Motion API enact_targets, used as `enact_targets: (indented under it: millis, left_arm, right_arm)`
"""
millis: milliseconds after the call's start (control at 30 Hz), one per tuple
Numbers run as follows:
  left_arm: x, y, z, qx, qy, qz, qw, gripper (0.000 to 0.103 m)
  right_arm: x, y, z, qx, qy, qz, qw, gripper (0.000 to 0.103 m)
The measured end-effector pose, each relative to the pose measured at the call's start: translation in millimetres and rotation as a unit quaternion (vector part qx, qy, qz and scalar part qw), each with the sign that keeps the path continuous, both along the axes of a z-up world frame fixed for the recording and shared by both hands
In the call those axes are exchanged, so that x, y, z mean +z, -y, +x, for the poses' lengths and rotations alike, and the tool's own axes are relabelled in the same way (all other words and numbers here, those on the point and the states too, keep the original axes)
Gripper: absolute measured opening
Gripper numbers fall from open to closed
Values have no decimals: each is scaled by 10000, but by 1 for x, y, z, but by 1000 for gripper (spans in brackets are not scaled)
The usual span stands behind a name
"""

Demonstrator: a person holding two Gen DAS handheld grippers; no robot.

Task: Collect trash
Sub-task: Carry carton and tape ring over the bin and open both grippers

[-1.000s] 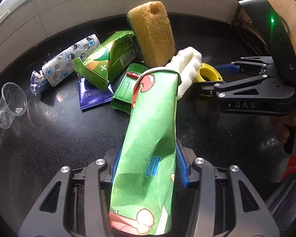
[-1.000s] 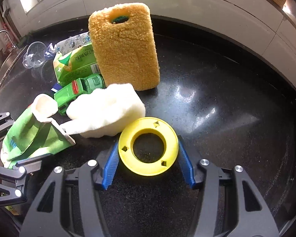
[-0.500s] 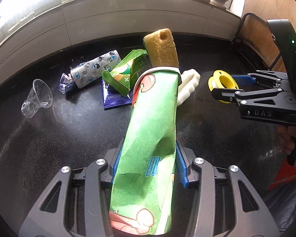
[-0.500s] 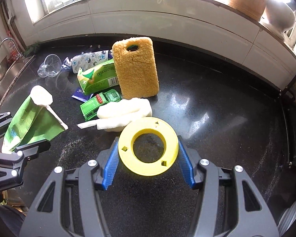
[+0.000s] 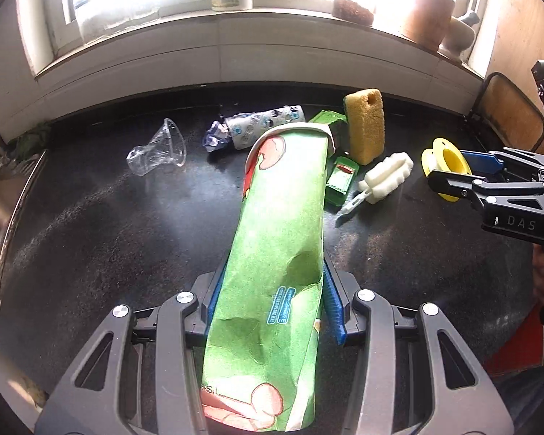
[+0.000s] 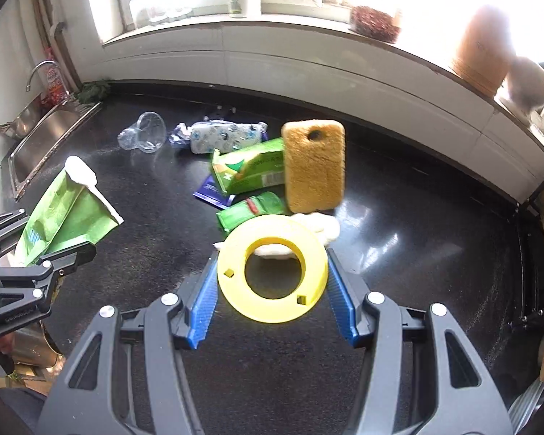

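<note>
Left claw (image 5: 268, 311) is clamped on a crumpled green paper bag (image 5: 279, 253), gripped low down so most of it sticks out past the blue pads (image 5: 332, 301). Right claw (image 6: 272, 290) is closed on a yellow plastic spool (image 6: 272, 268), pinched across its rim. Both are up off the black surface (image 6: 417, 253), so we've got two bits of trash in hand.

The rest is in a pile near the back wall: a crushed clear plastic cup (image 5: 159, 148), a crumpled white printed wrapper (image 5: 257, 130), a green carton (image 6: 250, 168) and a dark blue packet (image 6: 214, 192) under it. A yellow sponge (image 6: 313, 163), a green toy truck (image 5: 341, 179) and a white foam brush (image 5: 384, 174) sit there too.

What we'd worry about:

- The bag is soft and already dented. If the grip shifts, it could fold or slide out sideways, since paper gives the pads little to bite.
- The spool is held by two small contact points on a round, slick edge. Tilt it and it might pivot or pop free and roll.
- The two claws are fairly near each other, so swinging both toward a bin at once could knock them together.
- No bin is in view, so we can't tell how far these have to travel.
</note>
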State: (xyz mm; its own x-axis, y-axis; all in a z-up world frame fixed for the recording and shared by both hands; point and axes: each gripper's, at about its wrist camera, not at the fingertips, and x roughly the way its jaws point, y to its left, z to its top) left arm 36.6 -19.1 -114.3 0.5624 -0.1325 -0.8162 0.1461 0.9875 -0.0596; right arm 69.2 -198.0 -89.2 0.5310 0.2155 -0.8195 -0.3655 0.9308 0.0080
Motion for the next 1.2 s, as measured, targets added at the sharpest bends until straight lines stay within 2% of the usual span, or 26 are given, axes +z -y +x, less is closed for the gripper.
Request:
enact_targets:
  millis: [167,333,500,667,800,900,1033,1200]
  left_arm:
    - [17,-68,-40,1015,110,108,9947,44]
    - [23,-140,-96,2007,105,345,9790,44]
    - [17,-205,-159,2995,-27,296,9536,44]
    - [0,-257,-221,3786,-243,240,9249,44]
    - [-17,-288,-264,4229,-404,158,9051,44]
    - [-29,-306,-287,4421,-499,86,8956,44]
    - [-54,-326,-305,4562,-606,-6,8878,44]
    - [-102,-351,-313,4664,-790,-247,8807,45]
  right_arm:
    - [16,-78,-16,888,45,156,9959,55]
    - [21,-173,-44,1927,-29,251,9809,55]
    - [20,-269,-87,2921,-225,370,9554,55]
    - [12,-352,-141,3832,-455,414,9216,55]
    - [1,-405,-179,4355,-676,413,8967,55]
    - [-9,-438,-199,4577,-840,389,8843,55]
    - [-31,-473,-219,4726,-1048,294,8745,55]
    - [-75,-510,-230,4763,-1276,14,8700,55]
